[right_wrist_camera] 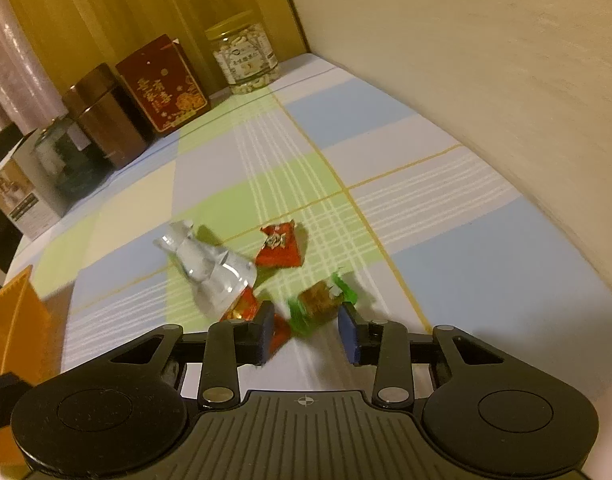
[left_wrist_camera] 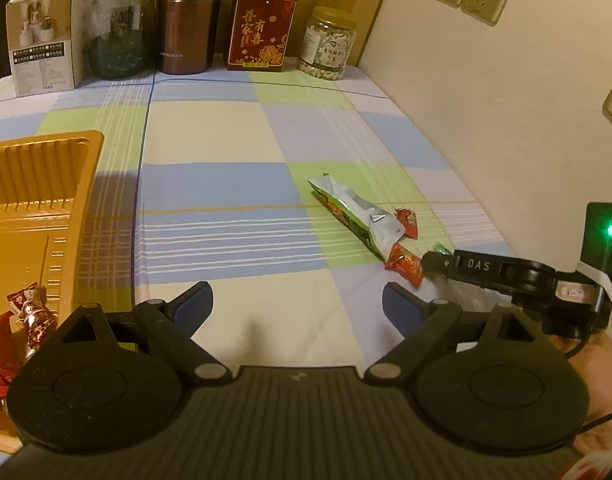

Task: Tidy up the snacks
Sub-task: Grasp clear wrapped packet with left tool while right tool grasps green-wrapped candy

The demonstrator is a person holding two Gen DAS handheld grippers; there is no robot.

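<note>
1. Right tongs (right_wrist_camera: 306, 330): the jaws stand partly apart, low over the tabletop (right_wrist_camera: 446, 216) near its right edge by the wall. The green candy (right_wrist_camera: 320, 302) lies just ahead of and between the tips; the pads do not press on it, so nothing is held.
2. Left tongs (left_wrist_camera: 298, 308): spread wide and empty, above bare cloth nearer the middle of the tabletop.
3. Green candy: a small twist-wrapped sweet, brownish body with green ends. I judge it light, with crinkly, slick film over a firm core. Best taken across the body, not by the twisted ends, which would slip or fold. Its long axis runs slantwise, one end toward the near left, the other toward the wall.
4. Red candy (right_wrist_camera: 278, 332): touching the right tongs' left finger, part hidden under it. Close enough to be nudged or pinched by mistake.
5. Pouch (right_wrist_camera: 210, 264): a silver and green foil sachet, flat, light, limp and slippery. Its long axis runs from near the tongs toward the far left corner.
6. Second red candy (right_wrist_camera: 280, 246): just beyond the pouch, lying flat.
7. Tray (left_wrist_camera: 42, 184): gold, at the left edge, with red-wrapped sweets (left_wrist_camera: 26, 316) already in its near end; likely where the sweets go.
</note>
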